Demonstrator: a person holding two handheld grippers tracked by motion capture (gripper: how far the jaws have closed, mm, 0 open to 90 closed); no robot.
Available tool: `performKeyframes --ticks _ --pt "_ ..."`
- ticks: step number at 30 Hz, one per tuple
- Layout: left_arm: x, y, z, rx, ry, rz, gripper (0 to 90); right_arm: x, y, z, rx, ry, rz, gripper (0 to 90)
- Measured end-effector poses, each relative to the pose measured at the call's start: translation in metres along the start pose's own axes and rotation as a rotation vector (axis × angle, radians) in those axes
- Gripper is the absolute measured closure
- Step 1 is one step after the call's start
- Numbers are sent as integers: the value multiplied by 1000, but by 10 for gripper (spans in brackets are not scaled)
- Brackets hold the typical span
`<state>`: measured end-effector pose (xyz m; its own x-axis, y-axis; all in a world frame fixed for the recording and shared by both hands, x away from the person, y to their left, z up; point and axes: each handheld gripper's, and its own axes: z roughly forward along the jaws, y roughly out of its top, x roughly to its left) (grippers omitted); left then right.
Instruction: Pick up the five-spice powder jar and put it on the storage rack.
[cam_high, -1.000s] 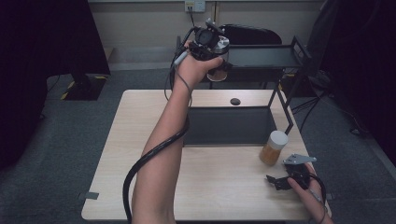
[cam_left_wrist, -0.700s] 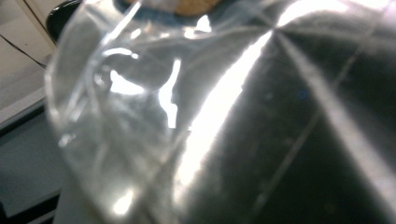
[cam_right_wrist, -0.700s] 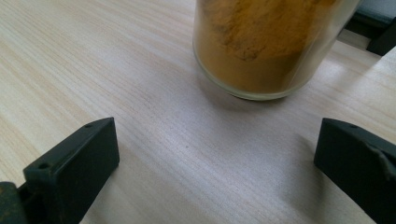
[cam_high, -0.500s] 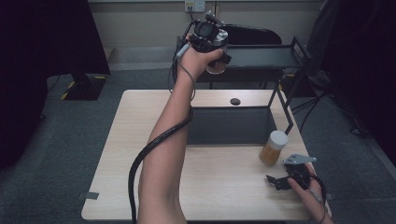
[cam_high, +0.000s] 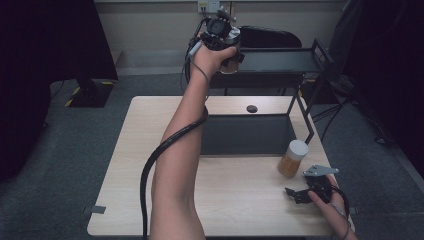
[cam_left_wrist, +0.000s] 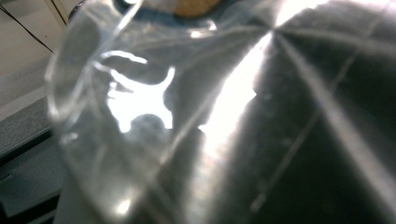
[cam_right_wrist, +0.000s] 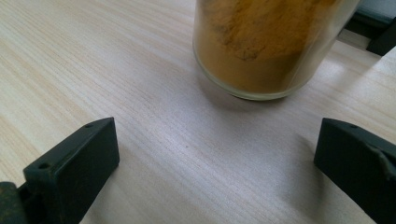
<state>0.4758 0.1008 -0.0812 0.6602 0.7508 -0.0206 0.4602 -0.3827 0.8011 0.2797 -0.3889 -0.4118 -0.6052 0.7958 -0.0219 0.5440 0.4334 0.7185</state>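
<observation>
Forearm (cam_high: 182, 145) outstretched toward rack (cam_high: 280, 60)

Left half of table (cam_high: 135, 165) bare, wide room for a hand, but the person's left forearm (cam_high: 180, 145) + trailing cable (cam_high: 150, 165) cross it diagonally. Centre-back: dark rack w/ lower tray (cam_high: 245, 135) blocks straight reach; its slanted posts (cam_high: 302, 117) fence the right side. Upper shelf (cam_high: 280, 60) sits behind, left gripper (cam_high: 222, 40) raised at its near-left edge. Jar (cam_high: 293, 159) stands just ahead of right gripper (cam_high: 305, 194); bare wood between the wide-apart jaws & jar in right gripper view, nothing in the way.
</observation>
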Motion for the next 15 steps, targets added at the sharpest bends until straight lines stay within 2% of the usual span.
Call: performKeyframes --ticks 10,15 --pt "4 5 9 3 27 -20 312 0 0 0 -1 0 0 0" --pt "6 3 16 -4 41 -34 313 0 0 0 -1 0 0 0"
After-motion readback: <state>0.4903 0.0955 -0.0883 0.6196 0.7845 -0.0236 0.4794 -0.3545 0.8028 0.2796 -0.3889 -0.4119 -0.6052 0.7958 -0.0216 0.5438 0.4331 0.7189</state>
